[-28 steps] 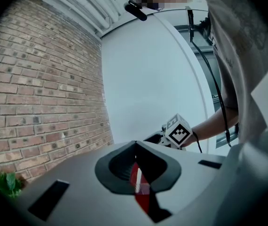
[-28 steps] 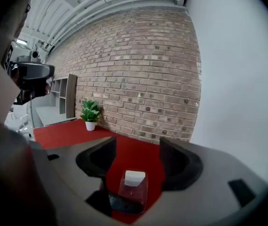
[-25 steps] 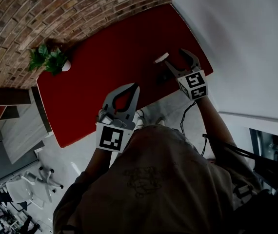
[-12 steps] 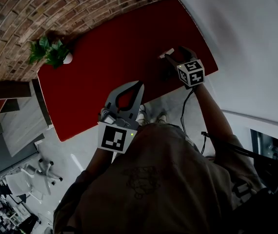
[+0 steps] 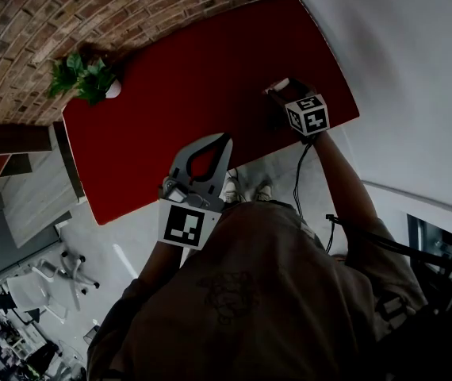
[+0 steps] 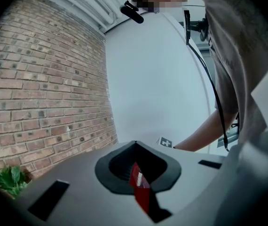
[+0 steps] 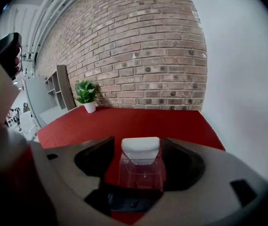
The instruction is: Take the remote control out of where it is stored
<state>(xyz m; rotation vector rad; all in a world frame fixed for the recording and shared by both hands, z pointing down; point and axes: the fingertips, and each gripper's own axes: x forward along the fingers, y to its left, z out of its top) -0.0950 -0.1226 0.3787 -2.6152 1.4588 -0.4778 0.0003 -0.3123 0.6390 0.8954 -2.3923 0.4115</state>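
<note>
My right gripper (image 7: 137, 144) just opened its jaws wide around the white remote (image 7: 140, 149), which stands in a clear holder (image 7: 142, 174) on the red surface (image 7: 124, 121). Left gripper (image 6: 135, 144) jaws are closed on nothing.

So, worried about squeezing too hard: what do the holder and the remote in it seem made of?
Holder: clear rigid plastic, perhaps acrylic, glossy; the red table shows through its walls. Remote: probably white plastic, smooth, fairly matte, rounded edges; only its top end shows clearly.
</note>
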